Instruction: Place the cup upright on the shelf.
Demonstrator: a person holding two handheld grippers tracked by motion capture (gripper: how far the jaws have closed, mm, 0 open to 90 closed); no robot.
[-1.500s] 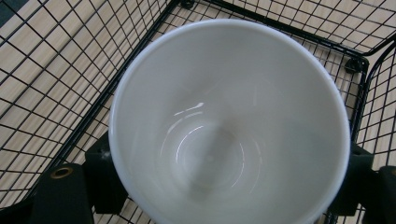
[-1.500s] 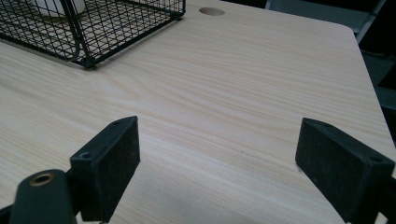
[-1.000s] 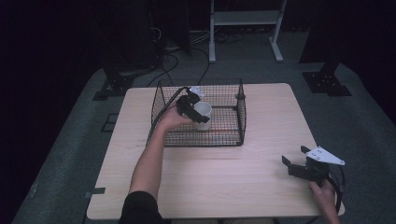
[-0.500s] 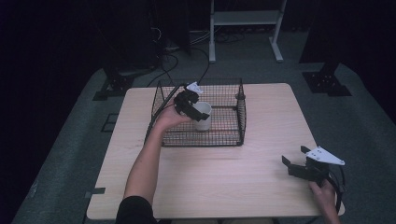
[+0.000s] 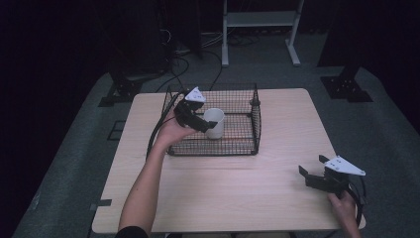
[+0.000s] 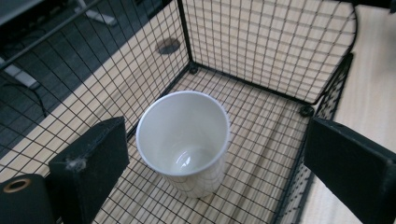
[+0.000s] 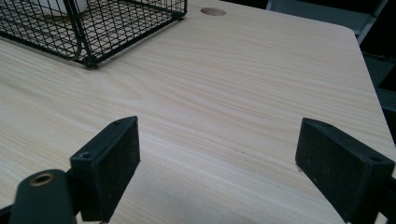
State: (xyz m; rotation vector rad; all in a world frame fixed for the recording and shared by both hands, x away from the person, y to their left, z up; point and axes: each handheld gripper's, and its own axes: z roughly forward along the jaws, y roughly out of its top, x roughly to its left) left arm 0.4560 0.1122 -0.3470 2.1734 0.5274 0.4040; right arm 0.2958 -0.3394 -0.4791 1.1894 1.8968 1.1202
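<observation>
1. A white cup (image 6: 184, 142) is standing upright and empty inside a black wire basket (image 5: 247, 144), on the basket's mesh floor, toward its left half as the high view shows it.
2. In the left gripper view, the cup is sitting between the 2 black jaws, with a clear gap on each side, so neither pad is touching it.
3. The left gripper (image 5: 202, 123) is hovering over the basket's left part, just beside the cup; its jaws have just been opening and are standing wide, with the cup between them but not gripped.
4. A person's left hand (image 5: 171, 131) is holding that gripper, with the bare forearm reaching in from the bottom edge of the high view.
5. The basket is resting on a light wooden table (image 5: 223, 198), on the far half of the tabletop.
6. The right gripper (image 5: 311, 177) is staying near the table's near right corner, well apart from the basket, with its jaws spread wide over bare wood and nothing between them.
7. The person's right hand (image 5: 344, 203) is holding it at the table's edge.
</observation>
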